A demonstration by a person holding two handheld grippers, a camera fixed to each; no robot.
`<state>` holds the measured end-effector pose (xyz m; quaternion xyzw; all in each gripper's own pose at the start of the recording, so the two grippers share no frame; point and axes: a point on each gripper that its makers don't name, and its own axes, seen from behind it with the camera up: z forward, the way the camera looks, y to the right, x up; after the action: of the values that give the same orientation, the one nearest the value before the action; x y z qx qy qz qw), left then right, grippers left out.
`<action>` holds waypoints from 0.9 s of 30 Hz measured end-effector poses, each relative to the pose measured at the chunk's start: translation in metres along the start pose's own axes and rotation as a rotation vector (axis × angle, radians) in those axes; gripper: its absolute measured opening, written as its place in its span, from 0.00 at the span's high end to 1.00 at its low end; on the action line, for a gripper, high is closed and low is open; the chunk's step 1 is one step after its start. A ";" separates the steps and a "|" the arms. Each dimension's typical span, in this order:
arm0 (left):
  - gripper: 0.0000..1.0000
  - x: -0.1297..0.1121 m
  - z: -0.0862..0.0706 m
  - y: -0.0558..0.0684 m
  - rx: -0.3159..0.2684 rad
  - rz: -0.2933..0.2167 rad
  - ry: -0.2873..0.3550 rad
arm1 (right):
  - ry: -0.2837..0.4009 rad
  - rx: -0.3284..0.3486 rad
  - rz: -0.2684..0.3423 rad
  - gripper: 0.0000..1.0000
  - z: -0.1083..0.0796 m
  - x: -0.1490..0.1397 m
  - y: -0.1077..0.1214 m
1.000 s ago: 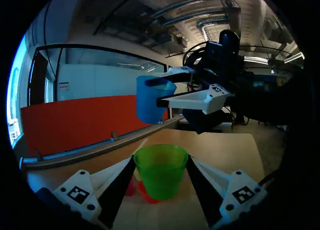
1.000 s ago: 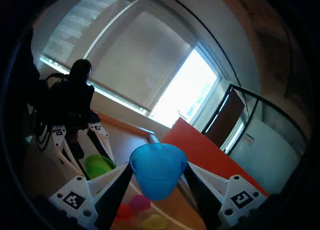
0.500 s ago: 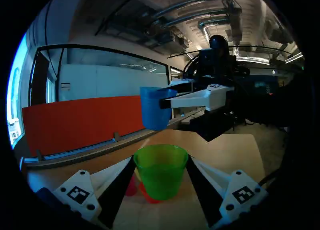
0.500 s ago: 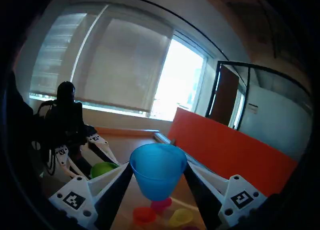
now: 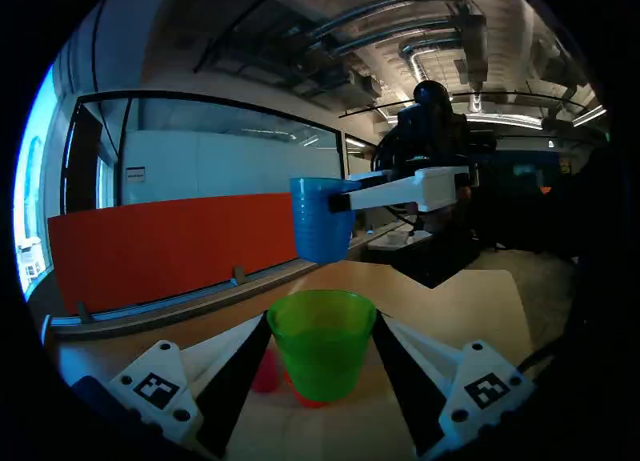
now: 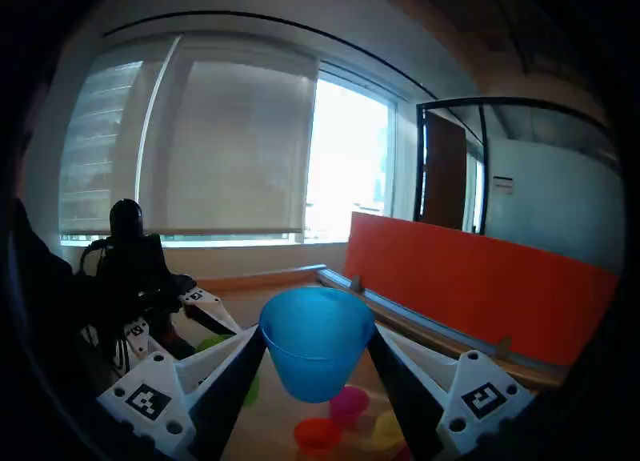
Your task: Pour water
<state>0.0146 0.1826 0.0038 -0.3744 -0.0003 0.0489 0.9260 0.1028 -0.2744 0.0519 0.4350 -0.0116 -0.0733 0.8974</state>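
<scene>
A translucent green cup (image 5: 322,349) stands upright between the fingers of my left gripper (image 5: 322,325), which is shut on it above the wooden table (image 5: 464,293). Just above and beyond it hangs a blue cup (image 5: 320,219), upright, held from the right by my right gripper (image 5: 342,198). In the right gripper view the blue cup (image 6: 318,349) sits in my right gripper (image 6: 318,337), shut on it. The left gripper (image 6: 188,321) shows farther off to the left, with a sliver of the green cup (image 6: 210,342). I cannot tell the water level in either cup.
Small cups stand on the table below: pink (image 6: 350,403), red (image 6: 316,435) and yellow (image 6: 387,429). An orange partition (image 5: 168,245) with a rail runs along the table's far side. A person's dark sleeve (image 5: 520,205) is behind the right gripper.
The blue cup has come back from a tilt to upright and shifted slightly right and lower. The right gripper has levelled out. The green cup has stayed still.
</scene>
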 end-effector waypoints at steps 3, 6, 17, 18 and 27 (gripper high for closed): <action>0.12 -0.001 0.000 -0.002 0.006 -0.005 -0.002 | -0.001 0.000 0.003 0.09 0.000 -0.002 -0.001; 0.12 -0.001 -0.001 -0.002 0.007 -0.010 -0.005 | -0.005 -0.002 0.007 0.09 -0.001 -0.004 0.000; 0.12 -0.005 -0.003 -0.004 0.013 -0.007 -0.021 | -0.036 -0.005 0.030 0.09 -0.011 -0.028 0.003; 0.12 -0.006 -0.003 -0.005 0.014 -0.008 -0.023 | -0.041 -0.006 0.031 0.09 -0.012 -0.031 0.003; 0.12 -0.009 -0.004 -0.008 0.019 -0.009 -0.034 | -0.061 -0.002 0.048 0.09 -0.018 -0.049 0.005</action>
<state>0.0065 0.1737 0.0068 -0.3645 -0.0170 0.0511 0.9297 0.0562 -0.2499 0.0464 0.4313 -0.0494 -0.0648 0.8985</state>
